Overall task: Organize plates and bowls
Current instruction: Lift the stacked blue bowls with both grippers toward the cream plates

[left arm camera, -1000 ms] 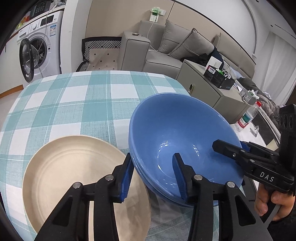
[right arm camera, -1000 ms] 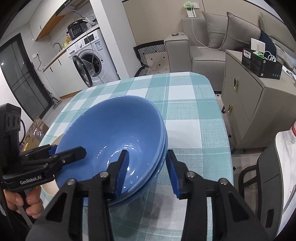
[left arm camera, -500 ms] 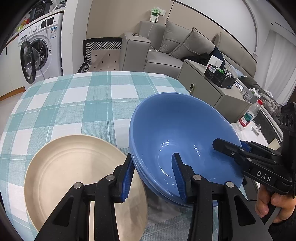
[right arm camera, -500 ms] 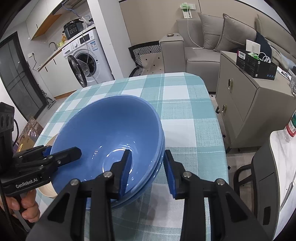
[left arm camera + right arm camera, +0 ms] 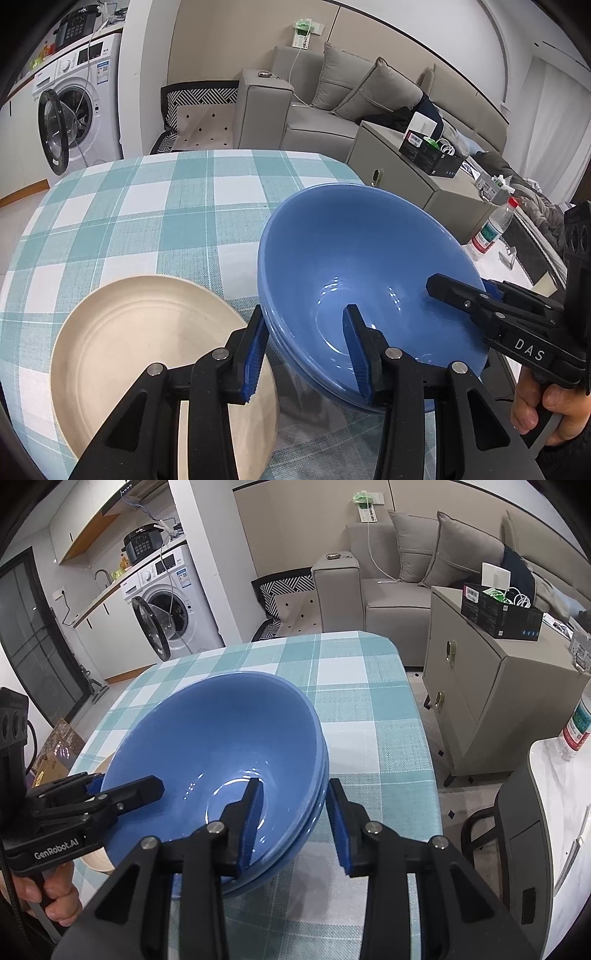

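A stack of blue bowls (image 5: 362, 266) is held above the checked table, also seen in the right wrist view (image 5: 221, 746). My left gripper (image 5: 306, 350) is shut on the stack's left rim, one finger inside and one outside. My right gripper (image 5: 295, 819) is shut on the opposite rim in the same way; it shows in the left wrist view (image 5: 465, 295). A beige plate (image 5: 147, 354) lies on the table left of the bowls, just under my left gripper. A sliver of the plate (image 5: 98, 860) shows below the bowls in the right wrist view.
The table with the teal checked cloth (image 5: 147, 206) extends beyond the bowls. A grey cabinet (image 5: 491, 679) and a sofa (image 5: 406, 572) stand past the table's right edge. A water bottle (image 5: 491, 229) stands on a white counter at right. A washing machine (image 5: 70, 110) is at far left.
Both grippers have carried the blue bowls a little up and toward the plate side; the grips have not changed.
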